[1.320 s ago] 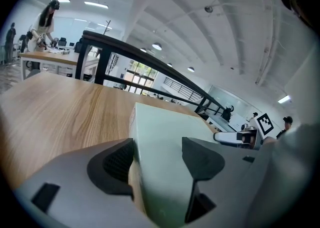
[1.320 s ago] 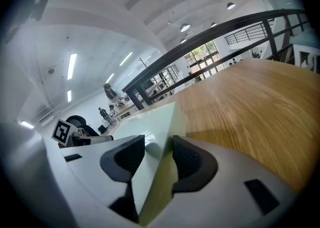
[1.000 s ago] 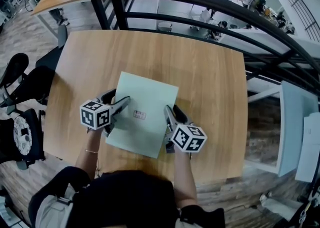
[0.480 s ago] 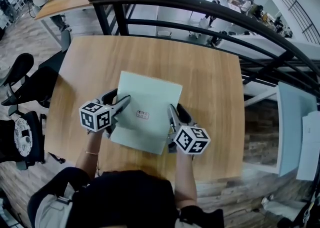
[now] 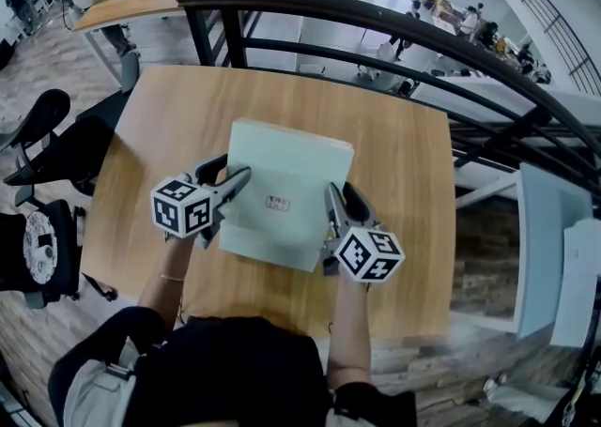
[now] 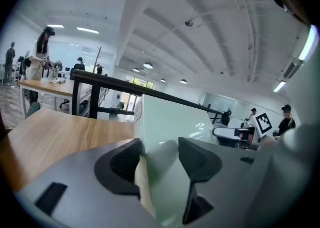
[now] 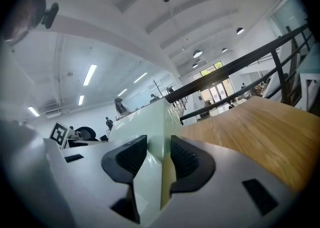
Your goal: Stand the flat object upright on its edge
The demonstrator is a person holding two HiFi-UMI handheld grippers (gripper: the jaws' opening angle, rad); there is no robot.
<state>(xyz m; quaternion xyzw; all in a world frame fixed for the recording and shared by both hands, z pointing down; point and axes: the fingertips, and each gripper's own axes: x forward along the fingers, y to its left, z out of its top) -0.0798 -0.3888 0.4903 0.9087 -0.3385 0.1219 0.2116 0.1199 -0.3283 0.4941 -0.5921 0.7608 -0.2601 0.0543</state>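
The flat box point(image 5: 286, 195) is pale mint green with a small whitish label point(image 5: 278, 204) bearing dark print on its top face, and the worktop point(image 5: 394, 162) under it is light honey-coloured wood with fine straight grain. At the box's left the left tool point(image 5: 235, 181), its jaws closing with the box's edge between them, and at the box's right the right tool point(image 5: 340, 198) are both light grey with black ribbed pads, each bearing black-and-white square markers. Beyond the box runs a black railing point(image 5: 376, 17), and on the box's near side the person's top point(image 5: 235, 369) is black.
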